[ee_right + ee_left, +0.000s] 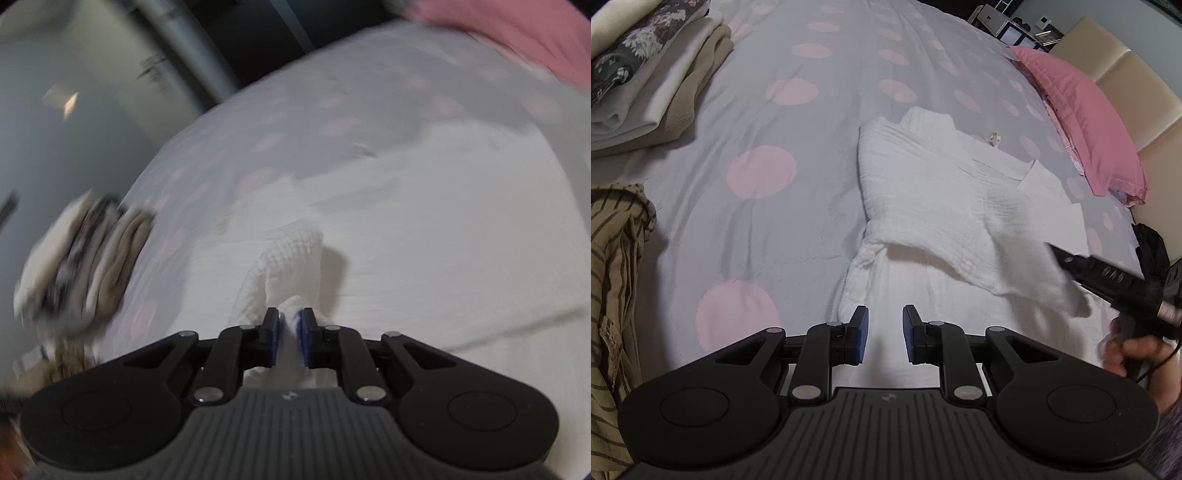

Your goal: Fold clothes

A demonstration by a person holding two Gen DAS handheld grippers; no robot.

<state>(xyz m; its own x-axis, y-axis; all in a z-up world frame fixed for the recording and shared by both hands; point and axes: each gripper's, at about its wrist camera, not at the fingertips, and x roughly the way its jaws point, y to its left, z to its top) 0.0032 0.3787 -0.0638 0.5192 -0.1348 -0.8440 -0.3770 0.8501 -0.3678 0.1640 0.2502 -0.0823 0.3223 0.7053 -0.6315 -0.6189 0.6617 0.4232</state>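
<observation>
White crinkle-weave garment (923, 192) lies on the polka-dot duvet (757, 110), just right of its centre line. Long axis runs from the near edge of the duvet toward the far end; the far end of the garment bends toward the pink pillow (1086, 122), which sits at the duvet's right edge. One layer is folded diagonally across the middle, and its lower right corner is lifted off the duvet.

Left gripper (885, 334): fingers spread, nothing between them, hovering over the near end of the garment.

Right gripper (289, 338): pads pinching a bunched fold of the white fabric, raised above the rest of the garment. In the left wrist view it comes in from the right with a hand (1134, 354) on it, its tip at the lifted corner. Right wrist view is motion-blurred, so detail is poor.

Stack of folded clothes (646, 74) sits at the far left corner of the duvet, well apart from the garment. Striped tan garment (617, 277) is crumpled at the duvet's near left edge.
</observation>
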